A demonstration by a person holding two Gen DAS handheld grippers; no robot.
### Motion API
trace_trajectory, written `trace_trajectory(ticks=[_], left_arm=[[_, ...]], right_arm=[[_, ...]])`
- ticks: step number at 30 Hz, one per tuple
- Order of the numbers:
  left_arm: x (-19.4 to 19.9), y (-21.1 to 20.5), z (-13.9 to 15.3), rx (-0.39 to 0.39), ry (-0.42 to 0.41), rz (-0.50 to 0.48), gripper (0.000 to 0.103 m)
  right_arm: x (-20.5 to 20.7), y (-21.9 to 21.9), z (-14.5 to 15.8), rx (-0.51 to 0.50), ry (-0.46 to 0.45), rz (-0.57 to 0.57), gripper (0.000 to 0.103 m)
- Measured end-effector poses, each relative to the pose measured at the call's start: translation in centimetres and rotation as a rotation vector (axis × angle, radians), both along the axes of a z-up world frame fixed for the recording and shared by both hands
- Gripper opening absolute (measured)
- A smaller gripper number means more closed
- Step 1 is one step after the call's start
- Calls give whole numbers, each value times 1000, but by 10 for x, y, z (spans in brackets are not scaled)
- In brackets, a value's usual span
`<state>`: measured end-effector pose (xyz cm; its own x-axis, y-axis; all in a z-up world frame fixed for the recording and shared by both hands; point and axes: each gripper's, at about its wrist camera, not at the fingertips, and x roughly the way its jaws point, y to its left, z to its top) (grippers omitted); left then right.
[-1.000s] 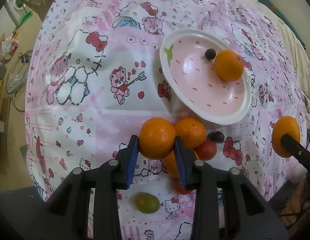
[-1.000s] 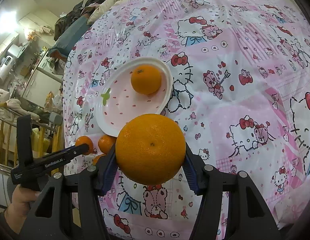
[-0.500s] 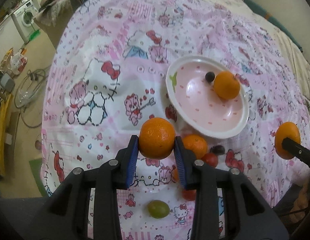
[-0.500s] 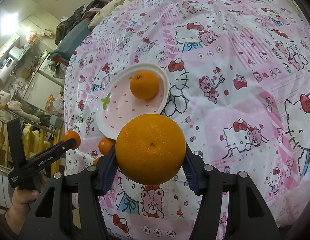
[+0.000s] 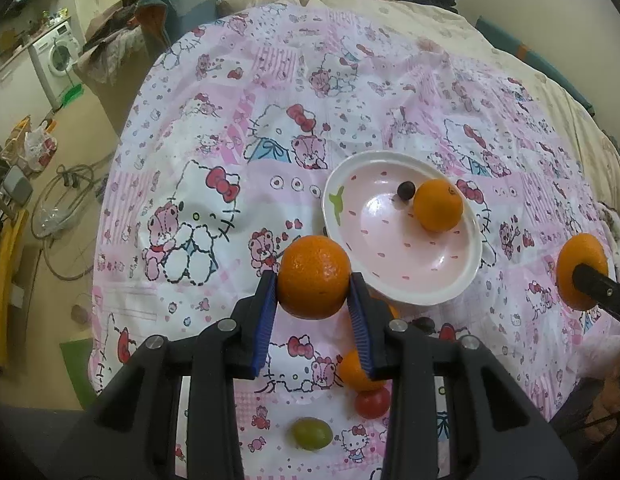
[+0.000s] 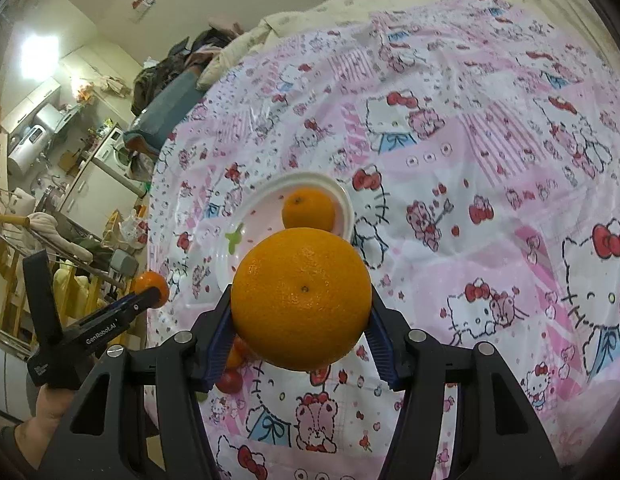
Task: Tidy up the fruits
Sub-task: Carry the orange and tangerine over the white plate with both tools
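You're holding an orange [image 5: 314, 277] clamped in the left hand-held gripper [image 5: 314, 312] and a bigger orange [image 6: 301, 299] in the right hand-held gripper [image 6: 301, 336], both aiming toward the plate [image 5: 450, 292] near the bed's edge.

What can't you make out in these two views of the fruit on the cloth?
- Left wrist view: the loose orange and dark fruit are partly hidden behind the left hand-held gripper finger.
- Left wrist view: the right hand-held gripper jaws are cut off by the edge.
- Right wrist view: the big orange covers part of the plate.
- Right wrist view: the red fruit is half hidden by a finger.
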<state>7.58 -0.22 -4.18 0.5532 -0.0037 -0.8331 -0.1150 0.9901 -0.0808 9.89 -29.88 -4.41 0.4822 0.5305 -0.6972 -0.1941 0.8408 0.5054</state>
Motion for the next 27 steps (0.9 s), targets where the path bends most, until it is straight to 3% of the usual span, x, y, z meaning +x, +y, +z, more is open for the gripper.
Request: trace_trajectory(ticks=[16, 27], left_arm=[[5, -7, 20, -7, -40, -39, 31], [48, -25, 32, 13, -41, -115, 31]], right_arm=[[6, 1, 14, 44, -45, 3, 61], [49, 0, 24, 72, -57, -3, 61]])
